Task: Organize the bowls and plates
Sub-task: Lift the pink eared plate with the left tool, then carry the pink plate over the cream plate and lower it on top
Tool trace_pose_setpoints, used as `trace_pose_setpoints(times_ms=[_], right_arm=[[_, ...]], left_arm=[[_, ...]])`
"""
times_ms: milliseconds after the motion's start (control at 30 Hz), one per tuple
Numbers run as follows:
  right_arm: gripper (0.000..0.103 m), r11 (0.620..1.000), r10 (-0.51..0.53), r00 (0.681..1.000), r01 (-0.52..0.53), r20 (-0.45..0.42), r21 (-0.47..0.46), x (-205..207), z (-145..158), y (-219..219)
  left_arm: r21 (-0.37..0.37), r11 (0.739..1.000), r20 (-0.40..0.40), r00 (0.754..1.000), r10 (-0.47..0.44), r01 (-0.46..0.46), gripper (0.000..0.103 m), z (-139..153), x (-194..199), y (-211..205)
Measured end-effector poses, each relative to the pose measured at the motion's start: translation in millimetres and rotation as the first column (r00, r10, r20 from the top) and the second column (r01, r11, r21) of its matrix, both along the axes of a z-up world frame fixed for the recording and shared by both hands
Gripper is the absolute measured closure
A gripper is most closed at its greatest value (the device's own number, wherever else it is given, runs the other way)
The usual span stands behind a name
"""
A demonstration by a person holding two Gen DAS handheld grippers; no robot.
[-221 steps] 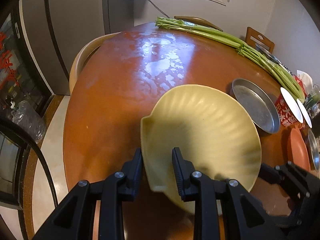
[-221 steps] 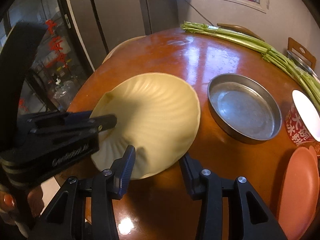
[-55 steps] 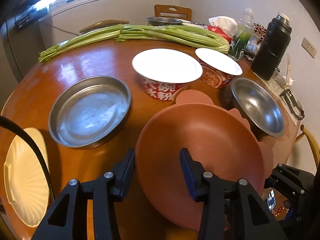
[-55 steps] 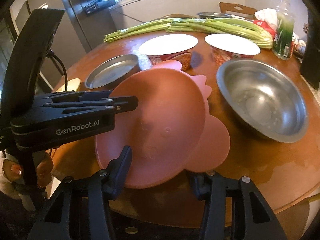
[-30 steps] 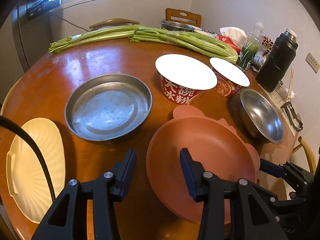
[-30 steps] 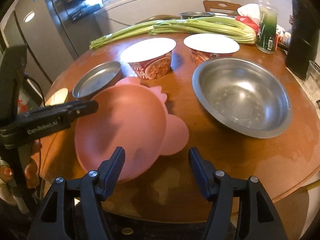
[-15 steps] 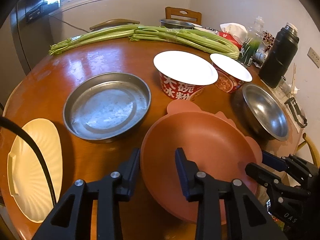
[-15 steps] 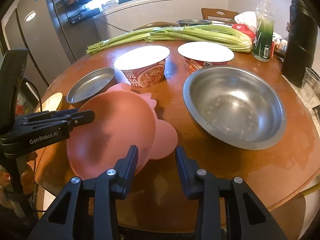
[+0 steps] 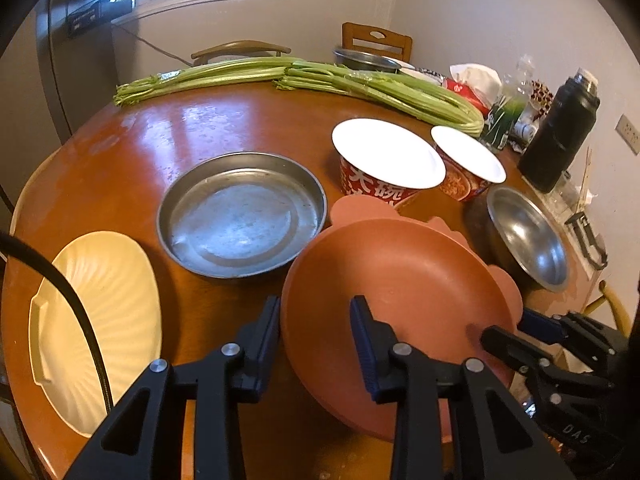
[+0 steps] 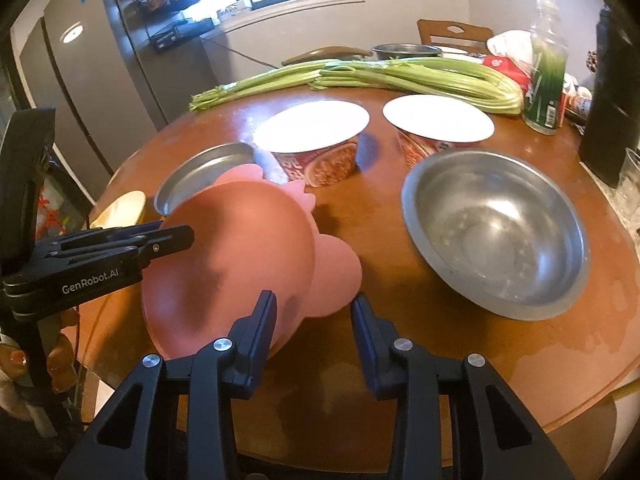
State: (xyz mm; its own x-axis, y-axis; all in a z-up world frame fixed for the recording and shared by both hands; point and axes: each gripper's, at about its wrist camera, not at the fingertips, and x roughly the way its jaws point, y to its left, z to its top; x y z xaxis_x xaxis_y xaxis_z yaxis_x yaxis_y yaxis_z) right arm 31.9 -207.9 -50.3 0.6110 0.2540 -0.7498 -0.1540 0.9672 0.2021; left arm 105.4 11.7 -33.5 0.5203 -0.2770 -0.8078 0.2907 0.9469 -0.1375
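Note:
A pink plate point(image 9: 400, 280) with a lobed rim sits tilted near the front edge of the round wooden table point(image 9: 120, 168), its left side raised. My left gripper point(image 9: 316, 320) is shut on the plate's left rim, which passes between its fingers. In the right wrist view, my right gripper point(image 10: 312, 312) is shut on the near edge of the pink plate point(image 10: 228, 256), and the left gripper point(image 10: 176, 240) clamps the far left side. A flat steel pan point(image 9: 240, 216) and a cream shell-shaped plate point(image 9: 104, 320) lie to the left. A steel bowl point(image 10: 496, 232) stands to the right.
Two lidded noodle cups point(image 9: 388, 160) point(image 9: 468, 160) stand behind the pink plate. Long celery stalks point(image 9: 304, 76) lie across the back of the table. A black flask point(image 9: 560, 136), a green bottle point(image 10: 548, 76) and small clutter crowd the right edge. Chairs stand behind the table.
Both grippers' jaws have narrowed from wide apart to closed on the pink plate's rim. The plate's left side has tipped up a little.

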Motion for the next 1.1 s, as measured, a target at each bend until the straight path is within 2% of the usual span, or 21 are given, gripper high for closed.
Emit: trace_pose_setpoints(times_ms=[133, 333, 667, 1100], right_arm=[[0.063, 0.998, 0.058, 0.998, -0.058, 0.019, -0.002, 3.6, 6.0, 21.3], [0.063, 0.993, 0.117, 0.993, -0.118, 0.031, 0.021, 14.0, 15.0, 48.7], [0.063, 0.971, 0.238, 0.966, -0.240, 0.104, 0.006, 24.8, 39.2, 114.9], [0.062, 0.946, 0.325, 0.940, -0.323, 0.104, -0.033, 36.2, 29.7, 195.5]], left_arm=[[0.019, 0.999, 0.022, 0.999, 0.037, -0.037, 0.067, 7.6, -3.8, 11.8], [-0.013, 0.994, 0.035, 0.993, 0.113, -0.112, 0.067, 18.6, -4.0, 47.9], [-0.034, 0.967, 0.111, 0.961, 0.254, -0.252, 0.067, 45.6, -13.6, 117.4], [-0.033, 0.930, 0.082, 0.927, 0.367, -0.366, 0.067, 28.2, -11.5, 186.6]])
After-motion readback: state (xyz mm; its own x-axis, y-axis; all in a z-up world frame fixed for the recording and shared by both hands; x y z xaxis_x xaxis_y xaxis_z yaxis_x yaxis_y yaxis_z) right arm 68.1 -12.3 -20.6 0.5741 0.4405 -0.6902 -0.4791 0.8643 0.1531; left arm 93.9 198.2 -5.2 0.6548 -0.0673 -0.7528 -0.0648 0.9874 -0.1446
